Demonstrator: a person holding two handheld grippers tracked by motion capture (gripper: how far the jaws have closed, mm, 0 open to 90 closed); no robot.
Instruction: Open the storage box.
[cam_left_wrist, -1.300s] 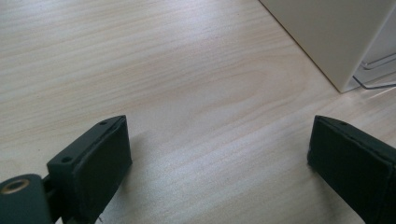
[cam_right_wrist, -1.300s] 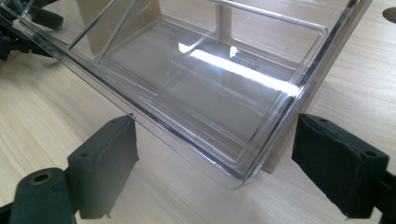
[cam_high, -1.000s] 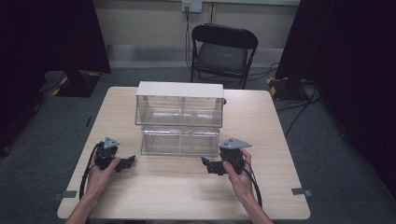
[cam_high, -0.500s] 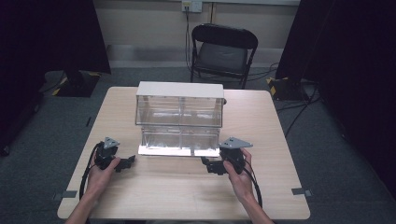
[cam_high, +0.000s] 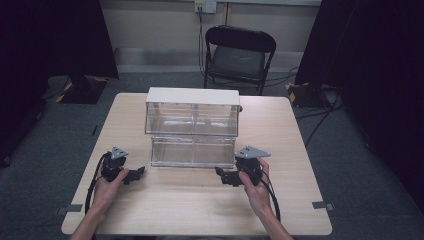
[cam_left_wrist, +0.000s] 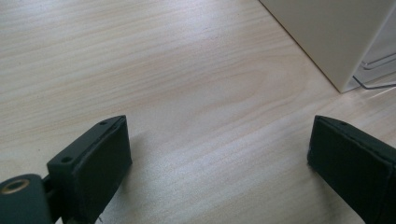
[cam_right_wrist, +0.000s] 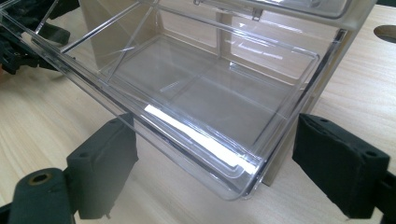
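A clear plastic drawer cabinet (cam_high: 192, 116) with a cream top stands in the middle of the table. Its lower drawer (cam_high: 192, 152) is pulled out toward me and looks empty (cam_right_wrist: 210, 93). My left gripper (cam_high: 136, 174) rests on the table just left of the drawer's front, jaws wide apart over bare wood (cam_left_wrist: 219, 158), with the cabinet's cream side wall (cam_left_wrist: 327, 37) ahead on the right. My right gripper (cam_high: 223, 176) sits at the drawer's front right corner, open, its jaws (cam_right_wrist: 229, 158) flanking that corner without touching it.
The wooden table (cam_high: 200, 210) has free room in front of the drawer and on both sides. A black folding chair (cam_high: 237, 55) stands behind the table. Cables (cam_high: 320, 115) run on the floor at the right.
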